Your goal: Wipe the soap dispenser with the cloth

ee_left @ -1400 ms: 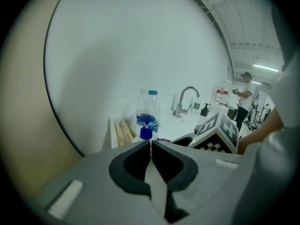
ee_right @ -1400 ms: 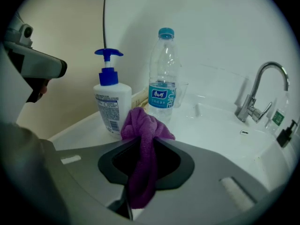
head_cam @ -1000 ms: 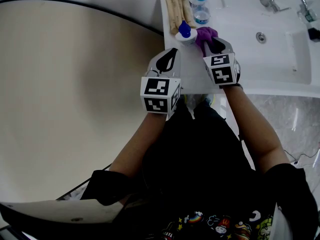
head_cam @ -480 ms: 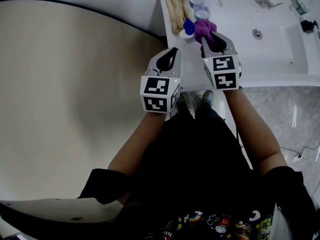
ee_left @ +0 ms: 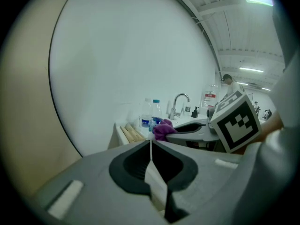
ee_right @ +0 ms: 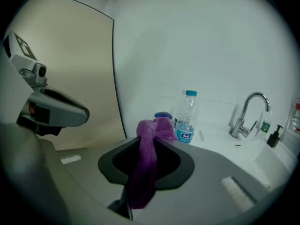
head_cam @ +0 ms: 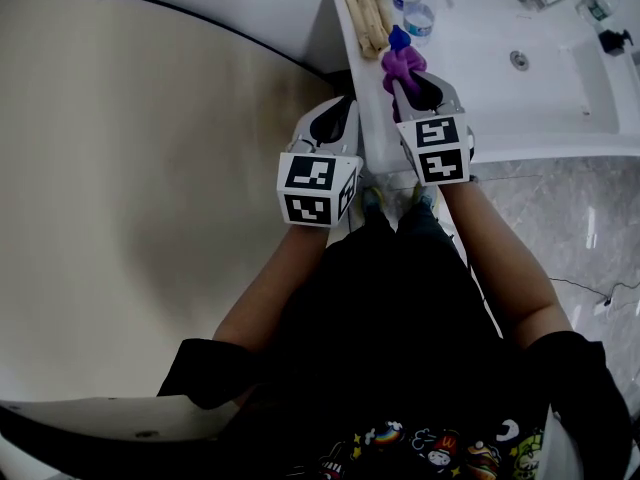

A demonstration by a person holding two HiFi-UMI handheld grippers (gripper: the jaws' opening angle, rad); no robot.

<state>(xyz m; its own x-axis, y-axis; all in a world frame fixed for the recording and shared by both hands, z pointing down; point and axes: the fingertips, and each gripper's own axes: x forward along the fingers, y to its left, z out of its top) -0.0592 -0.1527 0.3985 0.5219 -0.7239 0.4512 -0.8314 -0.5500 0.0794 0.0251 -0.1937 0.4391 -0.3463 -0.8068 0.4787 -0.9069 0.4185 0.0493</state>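
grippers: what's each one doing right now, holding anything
left gripper: closed, nothing between its jaws
right gripper: closed on the purple cloth

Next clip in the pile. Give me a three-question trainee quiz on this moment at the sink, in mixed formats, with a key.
1. Which side holds the purple cloth? A) left B) right C) neither
2. True or false: the left gripper has its jaws wide apart.
3. What colour is the top of the soap dispenser just beyond the cloth?

Key
1. B: the right gripper is closed on it.
2. False: its jaws are together, with nothing between them.
3. Blue.
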